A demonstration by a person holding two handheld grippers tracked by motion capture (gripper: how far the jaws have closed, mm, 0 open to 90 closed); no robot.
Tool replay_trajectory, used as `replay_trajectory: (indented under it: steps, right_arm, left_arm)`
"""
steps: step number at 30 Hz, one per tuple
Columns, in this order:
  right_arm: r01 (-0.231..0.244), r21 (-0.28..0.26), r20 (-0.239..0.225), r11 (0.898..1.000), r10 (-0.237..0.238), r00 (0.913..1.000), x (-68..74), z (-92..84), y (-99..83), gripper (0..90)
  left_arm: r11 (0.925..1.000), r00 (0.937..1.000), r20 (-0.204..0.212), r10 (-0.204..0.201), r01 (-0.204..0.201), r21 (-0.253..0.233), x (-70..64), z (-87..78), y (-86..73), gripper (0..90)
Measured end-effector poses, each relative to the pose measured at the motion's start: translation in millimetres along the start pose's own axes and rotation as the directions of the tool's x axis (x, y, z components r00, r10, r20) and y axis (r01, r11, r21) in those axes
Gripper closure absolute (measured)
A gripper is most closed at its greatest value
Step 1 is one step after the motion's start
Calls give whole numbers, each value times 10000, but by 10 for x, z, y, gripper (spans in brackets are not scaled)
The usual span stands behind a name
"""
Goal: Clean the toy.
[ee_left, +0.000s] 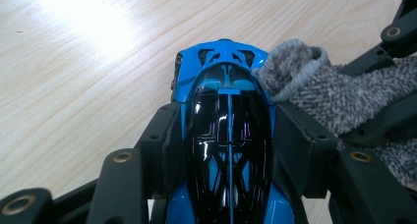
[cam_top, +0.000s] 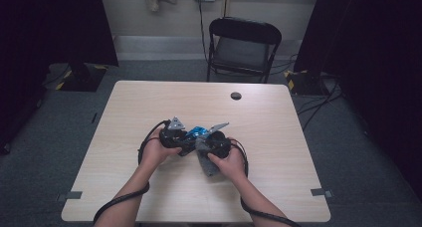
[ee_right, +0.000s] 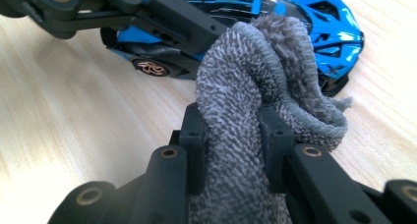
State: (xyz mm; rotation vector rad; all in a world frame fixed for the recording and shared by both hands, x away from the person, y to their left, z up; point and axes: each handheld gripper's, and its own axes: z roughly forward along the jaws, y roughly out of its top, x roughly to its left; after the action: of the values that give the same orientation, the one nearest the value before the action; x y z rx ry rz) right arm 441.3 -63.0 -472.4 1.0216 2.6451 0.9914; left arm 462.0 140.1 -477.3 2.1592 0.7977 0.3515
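Toy car (ee_left: 226,135): a bright blue body with a glossy black roof and cabin, thin blue lines running along the black, and black vent openings at the end that points away from the left gripper's camera. In the right gripper view its side shows a dark wheel (ee_right: 151,67) with a copper-coloured rim. The car sits on the desk (cam_top: 149,102), about midway between the left and right edges and a little nearer the person's edge than the far one.

The left gripper (ee_left: 223,130) has its 2 black jaws pressed against the 2 flanks of the car, so it is clamped on the car across its width. The left hand (cam_top: 157,150) holds that gripper at the car's left.

The right gripper (ee_right: 235,135) has its jaws closed tight on a grey cloth (ee_right: 255,81), a thick, looped, towel-like piece bunched between the pads. The cloth's folded end rises above the jaws and lies against the car's blue body near the vents; in the left gripper view it touches the car's right shoulder. The right hand (cam_top: 226,160) holds this gripper at the car's right, with more cloth hanging toward the person's edge.

No container stands on the desk. A round dark hole (cam_top: 236,95) sits near the far edge.
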Motion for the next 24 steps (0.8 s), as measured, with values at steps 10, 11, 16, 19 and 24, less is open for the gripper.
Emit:
replay_trajectory:
  steps: [10,11,16,19,24]
  right_arm:
    - [108,-44,-220,9999,-109,9997,79,20,0,698]
    - [93,-57,-249,9999,-94,9996,86,21,-1,698]
    - [140,-58,-430,9999,-142,9990,132,25,-6,698]
    - [129,-137,-526,9998,-136,9985,162,33,-16,698]
    - [167,-192,-713,9997,-181,9973,197,37,-28,698]
  left_arm:
    - [10000,10000,6,-21,21,56,-5,-1,4,452]
    - [10000,10000,-27,-2,3,77,-5,-2,7,452]
    - [9999,10000,-9,-81,82,118,-9,1,14,452]
    - [9998,10000,-2,-95,95,185,-10,2,23,452]
    - [9997,9999,-29,-103,104,239,-13,2,29,452]
